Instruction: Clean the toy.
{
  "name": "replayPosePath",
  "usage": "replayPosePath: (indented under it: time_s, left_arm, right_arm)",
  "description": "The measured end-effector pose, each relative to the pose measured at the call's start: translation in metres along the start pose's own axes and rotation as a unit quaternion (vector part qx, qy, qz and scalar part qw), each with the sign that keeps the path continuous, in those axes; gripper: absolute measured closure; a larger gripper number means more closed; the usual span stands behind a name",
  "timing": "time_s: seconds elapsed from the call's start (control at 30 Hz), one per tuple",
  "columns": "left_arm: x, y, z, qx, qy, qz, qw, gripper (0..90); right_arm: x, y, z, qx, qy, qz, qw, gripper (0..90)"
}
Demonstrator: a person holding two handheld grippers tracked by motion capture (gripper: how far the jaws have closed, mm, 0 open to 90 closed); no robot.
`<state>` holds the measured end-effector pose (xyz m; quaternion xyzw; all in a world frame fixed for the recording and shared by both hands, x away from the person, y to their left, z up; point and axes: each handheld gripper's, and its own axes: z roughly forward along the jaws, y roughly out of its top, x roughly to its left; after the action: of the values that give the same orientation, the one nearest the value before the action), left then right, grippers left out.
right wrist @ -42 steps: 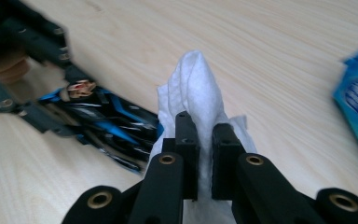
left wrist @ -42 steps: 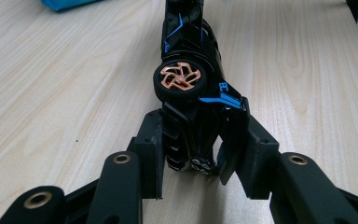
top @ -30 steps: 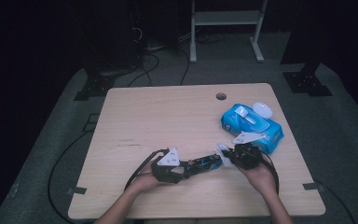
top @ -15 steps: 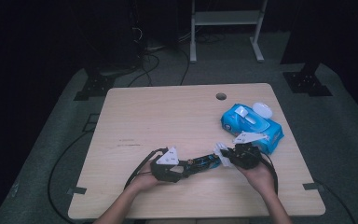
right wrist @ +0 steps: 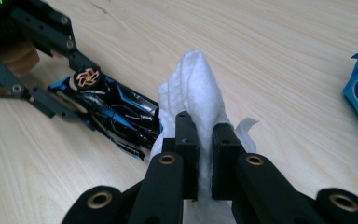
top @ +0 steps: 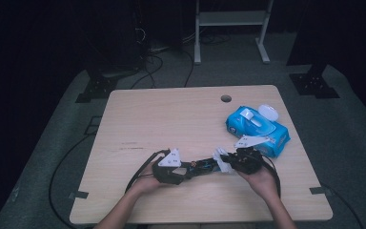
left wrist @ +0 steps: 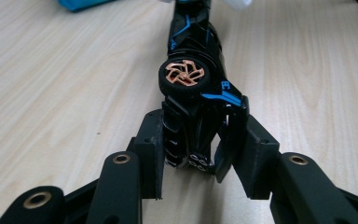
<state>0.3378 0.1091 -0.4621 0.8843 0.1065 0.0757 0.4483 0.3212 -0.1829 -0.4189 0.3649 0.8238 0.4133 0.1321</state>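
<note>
Against the frame from a second ago, almost nothing has shifted: both my hands sit in the same spot at the lower middle of the high view, and the toy car (top: 201,166) lies where it did, strung between my two grippers on the table (top: 162,119). My left gripper (left wrist: 196,154) is clamped on the car's rear end, its pads pressing both flanks just behind the wheel; the jaws have crept a hair wider in the last half second, yet they are gripping the car all the same. My right gripper (right wrist: 205,140) is pinched tight on a white wipe (right wrist: 193,88), which stands up in a crumpled peak above the jaws and touches the car's far end. In the high view the car's long axis runs nearly left to right, tilted slightly up toward the right, its nose pointing at my right gripper. It is a low, slim black car with bright blue trim and a copper-coloured spoked wheel (left wrist: 185,74) turned upward, so it lies on its side. The blue wipes pack (top: 256,130) rests at centre right, just beyond my right hand (top: 262,179).
</note>
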Motion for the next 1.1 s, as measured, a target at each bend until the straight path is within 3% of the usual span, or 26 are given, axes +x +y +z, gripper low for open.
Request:
replayPosePath:
  time_s: [0.13,0.27,0.4,0.57,0.67,0.7,0.77,0.8,0.9,0.93,1.0,1.1]
  left_arm:
    - [0.004,-0.003,-0.002,-0.003,0.008,-0.011,0.9999,56.3]
    - [0.004,-0.001,-0.002,-0.002,0.014,-0.003,0.9999,56.4]
    - [0.005,-0.001,-0.002,-0.002,0.02,-0.007,0.9998,56.3]
    - [0.007,-0.002,-0.003,-0.003,0.018,-0.006,0.9998,56.6]
    - [0.006,-0.002,-0.003,-0.004,0.018,-0.004,0.9998,56.8]
    - [0.006,-0.001,-0.002,-0.005,0.018,-0.001,0.9998,57.1]
    - [0.005,-0.001,-0.002,-0.005,0.018,-0.002,0.9998,57.1]
    - [0.005,-0.001,-0.001,-0.006,0.017,0.001,0.9998,57.2]
    - [0.004,-0.001,-0.001,-0.007,0.017,0.001,0.9998,57.3]
    - [0.004,-0.001,-0.001,-0.007,0.017,0.002,0.9998,57.3]
    - [0.004,-0.001,-0.002,-0.006,0.017,0.006,0.9998,57.4]
    - [0.004,-0.002,-0.003,-0.005,0.015,0.005,0.9999,57.7]
  right_arm:
    - [0.004,0.002,0.002,0.002,0.003,-0.002,1.0,83.9]
    - [0.006,0.002,0.002,0.006,-0.002,-0.006,1.0,83.9]
    - [0.006,0.001,0.002,0.007,0.012,0.003,0.9999,83.9]
    - [0.011,0.006,0.003,0.016,0.003,-0.007,0.9998,84.0]
    - [0.018,0.011,0.006,0.011,0.007,-0.018,0.9997,84.0]
    - [0.028,0.019,0.011,0.01,0.014,-0.036,0.9992,84.0]
    - [0.033,0.023,0.015,0.011,0.02,-0.045,0.9987,84.0]
    - [0.043,0.031,0.023,0.007,0.032,-0.054,0.998,84.0]
    - [0.053,0.04,0.033,0.008,0.047,-0.061,0.997,84.0]
    - [0.064,0.047,0.045,0.016,0.059,-0.074,0.9954,84.0]
    - [0.069,0.049,0.053,0.029,0.057,-0.084,0.9944,84.0]
    - [0.066,0.049,0.052,0.035,0.047,-0.088,0.9944,84.0]
